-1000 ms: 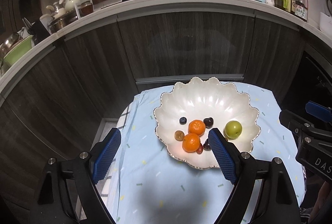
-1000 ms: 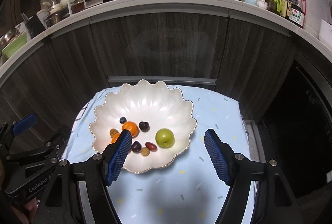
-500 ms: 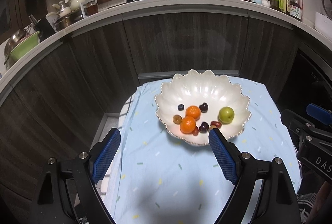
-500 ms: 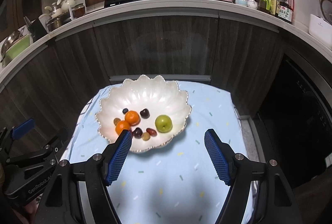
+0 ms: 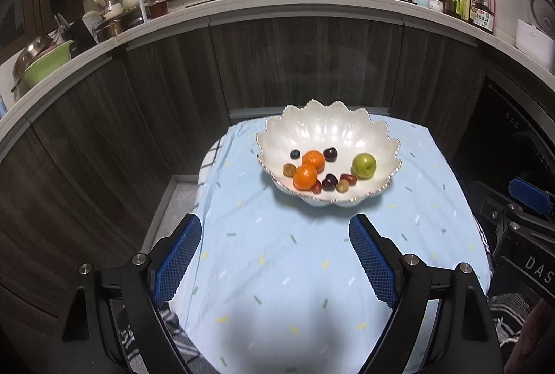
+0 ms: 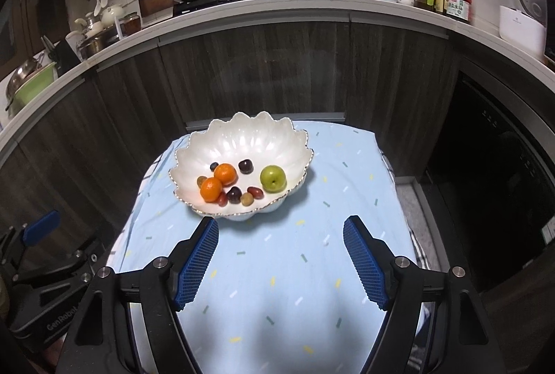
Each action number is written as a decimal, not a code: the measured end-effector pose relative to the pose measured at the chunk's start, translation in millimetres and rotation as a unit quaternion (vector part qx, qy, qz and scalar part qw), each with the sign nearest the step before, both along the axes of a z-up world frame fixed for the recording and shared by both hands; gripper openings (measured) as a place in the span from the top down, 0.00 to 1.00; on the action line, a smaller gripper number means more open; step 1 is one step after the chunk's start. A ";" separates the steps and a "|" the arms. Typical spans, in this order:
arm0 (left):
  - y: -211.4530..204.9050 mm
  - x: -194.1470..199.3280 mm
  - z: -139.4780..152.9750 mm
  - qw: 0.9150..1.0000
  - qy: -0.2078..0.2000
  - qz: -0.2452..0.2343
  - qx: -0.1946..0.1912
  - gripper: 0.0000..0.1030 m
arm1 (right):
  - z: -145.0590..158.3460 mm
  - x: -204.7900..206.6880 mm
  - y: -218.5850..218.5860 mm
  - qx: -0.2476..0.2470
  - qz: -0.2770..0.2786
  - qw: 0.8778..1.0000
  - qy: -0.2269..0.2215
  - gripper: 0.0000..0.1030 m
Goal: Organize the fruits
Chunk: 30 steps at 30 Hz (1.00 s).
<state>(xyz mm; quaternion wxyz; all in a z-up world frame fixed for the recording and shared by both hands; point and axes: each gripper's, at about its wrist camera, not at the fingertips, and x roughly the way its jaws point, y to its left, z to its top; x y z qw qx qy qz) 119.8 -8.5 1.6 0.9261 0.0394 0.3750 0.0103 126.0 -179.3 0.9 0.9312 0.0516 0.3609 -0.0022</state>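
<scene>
While both grippers hang over the near end of the table [image 5: 312,270], short of the bowl [image 5: 326,131], nothing is held: the left gripper [image 5: 274,256] has its fingers wide apart and empty, the right gripper [image 6: 281,256] likewise. Every fruit lies in the bowl. From the left, the two oranges [image 6: 218,181] touch, so a grab could roll one; the small dark fruits [image 6: 234,194] crowd together and may slip; the green fruit [image 6: 273,178] sits apart, the easiest pick.
</scene>
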 end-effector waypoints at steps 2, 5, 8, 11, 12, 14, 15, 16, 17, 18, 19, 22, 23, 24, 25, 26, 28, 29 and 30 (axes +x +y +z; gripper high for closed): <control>0.9 -7.9 -1.6 1.000 0.002 0.003 -0.002 0.15 | 1.0 -7.3 0.7 -0.001 -0.001 1.000 -0.003 0.27; 1.6 -18.3 -3.4 1.000 0.003 0.010 -0.004 0.15 | 1.6 -18.9 1.1 -0.003 -0.005 1.000 -0.007 0.27; 2.1 -28.9 -4.1 1.000 0.003 0.013 -0.008 0.14 | 0.4 -29.6 -1.7 0.005 -0.013 1.000 -0.007 0.23; 2.3 -39.5 -5.0 1.000 0.000 0.017 -0.007 0.14 | -2.3 -38.3 -4.4 0.006 -0.020 1.000 -0.005 0.23; 2.0 -41.6 -5.1 1.000 -0.001 0.017 -0.007 0.14 | -3.7 -41.2 -5.0 0.008 -0.020 1.000 -0.004 0.23; 2.0 -47.7 -6.0 1.000 -0.001 0.019 -0.010 0.14 | -6.3 -47.4 -5.4 0.011 -0.021 1.000 -0.002 0.23; 1.9 -50.0 -6.1 1.000 -0.002 0.020 -0.011 0.14 | -7.6 -51.2 -5.9 0.014 -0.022 1.000 -0.002 0.23; 1.5 -53.5 -6.5 1.000 -0.003 0.021 -0.013 0.14 | -8.8 -55.2 -6.7 0.018 -0.024 1.000 -0.002 0.23; 1.0 -56.1 -7.2 1.000 -0.004 0.021 -0.014 0.14 | -9.7 -58.2 -7.4 0.021 -0.024 0.999 -0.002 0.23; 1.0 -59.0 -7.7 1.000 -0.004 0.022 -0.015 0.14 | -10.2 -62.7 -7.7 0.022 -0.026 0.999 -0.005 0.23; 1.2 -61.4 -8.5 1.000 -0.003 0.022 -0.015 0.13 | -10.3 -67.1 -7.3 0.021 -0.027 0.999 -0.008 0.23; 1.5 -67.4 -10.8 1.000 0.002 0.022 -0.013 0.11 | -9.2 -75.1 -6.7 0.012 -0.028 0.999 -0.013 0.20; 2.0 -70.0 -11.1 1.000 0.003 0.024 -0.014 0.10 | -9.2 -75.8 -6.5 0.011 -0.028 0.999 -0.012 0.19; 2.5 -71.3 -10.7 1.000 0.002 0.025 -0.014 0.10 | -9.8 -77.4 -6.0 0.010 -0.026 1.000 -0.010 0.19; 3.4 -73.0 -10.3 1.000 0.002 0.027 -0.013 0.10 | -10.4 -79.0 -5.6 0.009 -0.024 1.000 -0.008 0.19; 4.2 -73.8 -10.0 0.999 0.001 0.029 -0.014 0.09 | -10.7 -81.4 -5.2 0.008 -0.024 1.000 -0.008 0.19; 4.7 -77.0 -9.0 0.999 -0.001 0.029 -0.015 0.09 | -10.5 -84.2 -4.8 0.006 -0.023 1.000 -0.008 0.19; 4.7 -78.3 -8.7 0.999 -0.002 0.028 -0.014 0.08 | -10.1 -85.9 -5.5 0.006 -0.024 1.000 -0.009 0.19; 4.6 -79.9 -8.4 0.999 -0.004 0.028 -0.015 0.07 | -9.1 -88.2 -6.1 0.004 -0.027 1.000 -0.012 0.19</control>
